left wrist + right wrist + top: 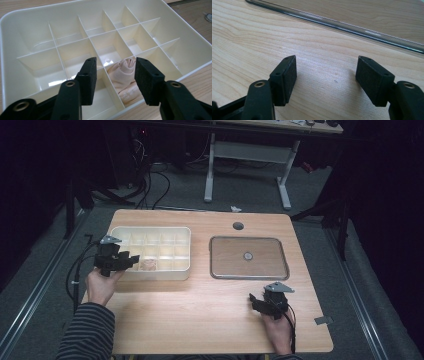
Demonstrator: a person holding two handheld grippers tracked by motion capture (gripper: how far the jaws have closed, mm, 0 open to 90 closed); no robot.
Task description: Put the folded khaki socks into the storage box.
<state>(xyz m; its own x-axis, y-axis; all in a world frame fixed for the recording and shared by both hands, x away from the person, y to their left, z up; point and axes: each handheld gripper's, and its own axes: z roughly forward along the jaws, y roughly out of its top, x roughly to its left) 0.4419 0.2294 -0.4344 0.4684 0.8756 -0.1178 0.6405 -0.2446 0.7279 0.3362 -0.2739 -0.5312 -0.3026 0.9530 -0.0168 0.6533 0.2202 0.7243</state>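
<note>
The left gripper (113, 72), jaws apart, hovers over the rolled beige cloth (125, 75) in the divided tray (15, 32); the right gripper (325, 77) rests open on the table (249, 37).

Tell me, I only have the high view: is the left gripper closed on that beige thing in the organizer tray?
Observer: No. In the left gripper view the left gripper stands open above the rolled beige cloth, not touching it.
Operator: Which compartment holds it?
Observer: One in the row along the near wall of the organizer tray; the neighbouring cells look empty.
Operator: And the right gripper?
Observer: The right gripper is open over bare table, short of the flat tray's metal rim.
</note>
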